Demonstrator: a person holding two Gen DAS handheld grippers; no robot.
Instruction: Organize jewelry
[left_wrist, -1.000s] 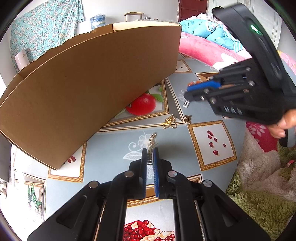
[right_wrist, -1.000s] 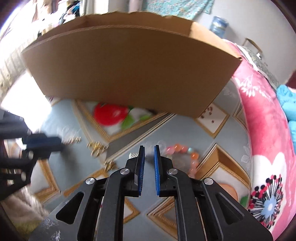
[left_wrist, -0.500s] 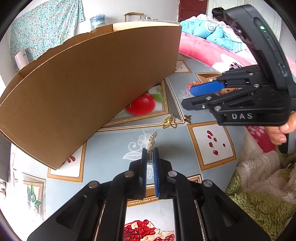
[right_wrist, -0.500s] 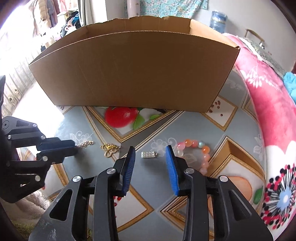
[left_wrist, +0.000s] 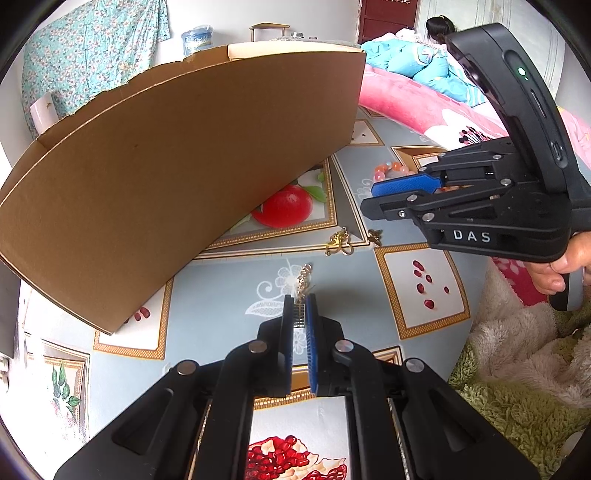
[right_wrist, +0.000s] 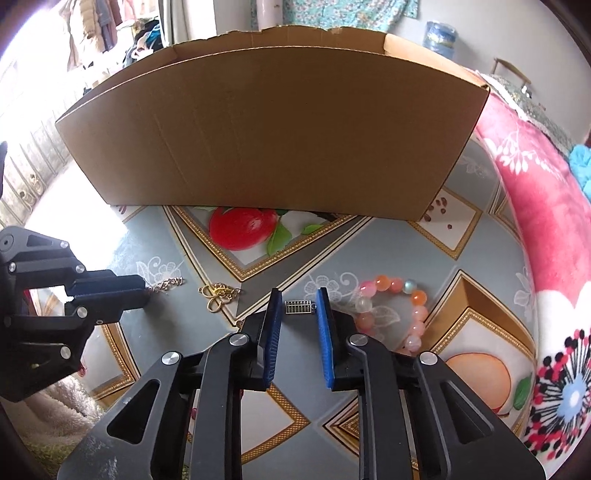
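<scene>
Since half a second ago, the right gripper (right_wrist: 298, 321) has narrowed around the small silver abacus-shaped charm (right_wrist: 300, 307); its blue pads (right_wrist: 271, 325) are closing but not yet pressing the charm, which lies on the fruit-patterned tablecloth (right_wrist: 177, 325) between them. Clenched on a small silver charm with a gold chain (left_wrist: 303, 275) trailing onto the cloth, the left gripper (left_wrist: 299, 314) holds steady. A pastel beaded bracelet (right_wrist: 391, 306) lies just right, before the brown cardboard box (right_wrist: 273, 129).

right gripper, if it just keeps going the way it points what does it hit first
Most likely the small silver abacus-shaped charm, which lies on the patterned tabletop between the closing blue pads of the right gripper, not yet pinched. Depth is hard to judge.
</scene>
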